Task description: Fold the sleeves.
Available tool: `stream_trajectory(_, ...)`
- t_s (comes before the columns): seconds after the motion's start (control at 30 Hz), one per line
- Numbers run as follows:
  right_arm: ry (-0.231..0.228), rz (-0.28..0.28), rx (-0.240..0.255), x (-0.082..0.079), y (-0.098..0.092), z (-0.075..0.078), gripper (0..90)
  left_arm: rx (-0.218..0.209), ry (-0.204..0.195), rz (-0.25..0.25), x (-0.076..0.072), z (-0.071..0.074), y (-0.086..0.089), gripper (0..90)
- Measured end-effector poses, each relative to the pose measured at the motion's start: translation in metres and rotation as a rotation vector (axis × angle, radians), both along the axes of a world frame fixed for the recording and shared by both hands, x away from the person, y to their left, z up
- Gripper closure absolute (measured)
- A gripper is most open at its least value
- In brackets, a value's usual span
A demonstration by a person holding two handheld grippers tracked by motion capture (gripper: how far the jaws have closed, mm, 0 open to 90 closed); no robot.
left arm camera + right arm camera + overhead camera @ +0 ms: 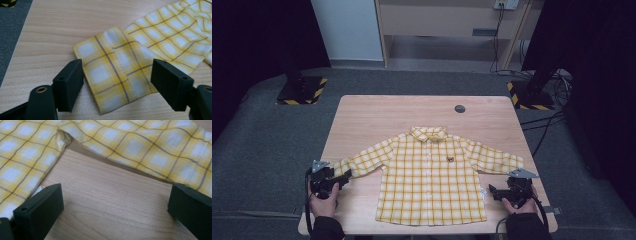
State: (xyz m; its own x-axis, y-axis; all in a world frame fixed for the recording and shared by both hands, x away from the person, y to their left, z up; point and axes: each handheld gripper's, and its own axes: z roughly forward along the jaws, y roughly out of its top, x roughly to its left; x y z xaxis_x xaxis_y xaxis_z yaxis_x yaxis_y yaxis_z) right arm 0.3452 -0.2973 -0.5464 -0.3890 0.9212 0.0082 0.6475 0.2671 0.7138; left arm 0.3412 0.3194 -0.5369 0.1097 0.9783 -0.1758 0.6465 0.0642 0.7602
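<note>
Both forearms come in low from the near edge, each hand wrapped around its tool, the left hand-held gripper and right hand-held gripper spread apart.

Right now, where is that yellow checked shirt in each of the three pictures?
High view: shirt flat at the table's near middle, sleeves spread.
Left gripper view: its cuff lies between the open jaws.
Right gripper view: body at left, sleeve across the top.
Shared landmark: the wooden table.
</note>
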Motion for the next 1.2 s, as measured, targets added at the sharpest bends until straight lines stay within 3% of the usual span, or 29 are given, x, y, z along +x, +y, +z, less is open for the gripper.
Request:
stream_trajectory(0.27,0.0,0.0,0.0,0.0,0.0,0.0,0.2,0.049,0.0,0.022,-0.0009,0.0004,-0.0046,39.9)
stream_trajectory(0.53,0.0,0.0,0.0,0.0,0.0,0.0,0.2,0.067,0.003,0.039,-0.0018,0.0011,-0.0047,51.2)
stream_trajectory(1.2,0.0,-0.002,0.0,0.0,0.0002,0.0,0.2,0.038,0.009,0.068,0.0016,0.0012,-0.001,71.5)
